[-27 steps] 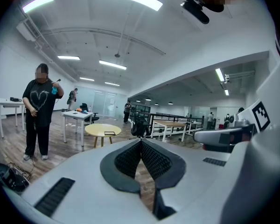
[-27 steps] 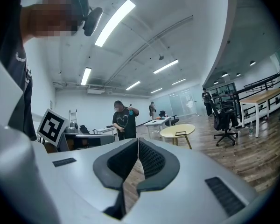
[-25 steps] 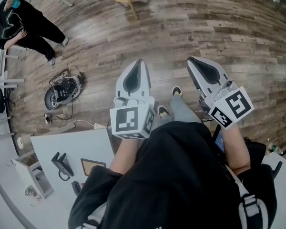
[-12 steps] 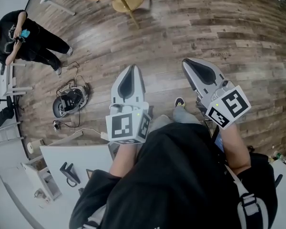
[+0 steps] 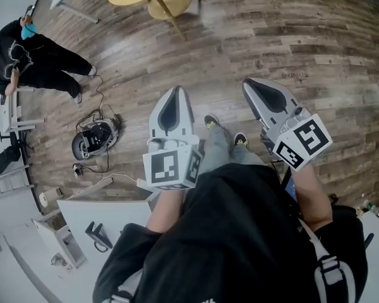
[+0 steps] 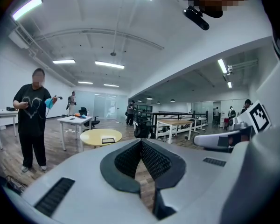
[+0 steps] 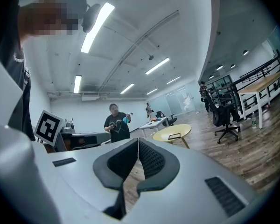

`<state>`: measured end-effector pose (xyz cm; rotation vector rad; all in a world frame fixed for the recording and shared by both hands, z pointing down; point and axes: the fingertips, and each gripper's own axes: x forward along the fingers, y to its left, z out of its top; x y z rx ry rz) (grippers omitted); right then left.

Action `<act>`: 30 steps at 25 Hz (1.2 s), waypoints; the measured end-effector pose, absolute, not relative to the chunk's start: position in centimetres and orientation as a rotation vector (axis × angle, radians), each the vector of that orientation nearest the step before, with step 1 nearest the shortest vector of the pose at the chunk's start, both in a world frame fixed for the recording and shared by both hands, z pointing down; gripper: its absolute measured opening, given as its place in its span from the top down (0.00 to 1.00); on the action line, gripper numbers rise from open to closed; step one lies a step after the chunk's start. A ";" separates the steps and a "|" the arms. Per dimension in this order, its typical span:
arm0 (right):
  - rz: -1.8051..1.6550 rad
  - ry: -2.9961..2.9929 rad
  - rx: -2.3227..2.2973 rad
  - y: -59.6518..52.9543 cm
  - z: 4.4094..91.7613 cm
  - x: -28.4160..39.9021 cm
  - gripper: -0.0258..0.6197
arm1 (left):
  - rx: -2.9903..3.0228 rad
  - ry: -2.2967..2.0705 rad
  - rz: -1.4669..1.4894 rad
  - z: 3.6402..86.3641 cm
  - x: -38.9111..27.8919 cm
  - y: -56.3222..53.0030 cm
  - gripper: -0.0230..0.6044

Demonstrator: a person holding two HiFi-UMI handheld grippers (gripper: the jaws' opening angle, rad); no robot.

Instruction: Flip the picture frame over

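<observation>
Approach stage only: left gripper (image 6: 141, 143) and right gripper (image 7: 138, 141) both have their jaws together on nothing, while the picture frame (image 6: 108, 140) lies on the yellow table (image 6: 95, 136) well ahead of both, so the next move likely requires closing in and opening the jaws.

Two claws: left claw (image 5: 175, 95), right claw (image 5: 254, 86). One round yellow counter (image 6: 91, 136), one picture frame (image 6: 108, 140) on it. One white counter (image 5: 107, 210). One bystander (image 5: 25, 49). One office chair (image 7: 228, 118).

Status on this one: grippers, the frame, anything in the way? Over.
Left gripper and right gripper shut, empty. Picture frame flat on the yellow table ahead, untouched. Bystander off to the left; cabled device on the floor, beside the path.
</observation>
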<state>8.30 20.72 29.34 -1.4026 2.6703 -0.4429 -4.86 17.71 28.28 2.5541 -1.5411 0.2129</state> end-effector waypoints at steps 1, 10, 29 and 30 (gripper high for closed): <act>-0.441 2.672 -1.412 20.0 29.5 8.2 0.93 | 2.554 -1.535 0.209 28.5 -5.0 16.9 0.93; -0.404 2.722 -1.426 10.4 28.8 2.9 0.93 | 2.522 -1.526 0.148 28.9 -10.5 7.7 0.93; -0.396 2.763 -1.432 -2.4 28.6 -1.2 0.93 | 2.492 -1.536 0.130 29.6 -14.9 -5.4 0.93; -0.396 2.761 -1.425 -3.3 28.6 -0.8 0.93 | 2.495 -1.541 0.136 29.6 -14.4 -6.3 0.93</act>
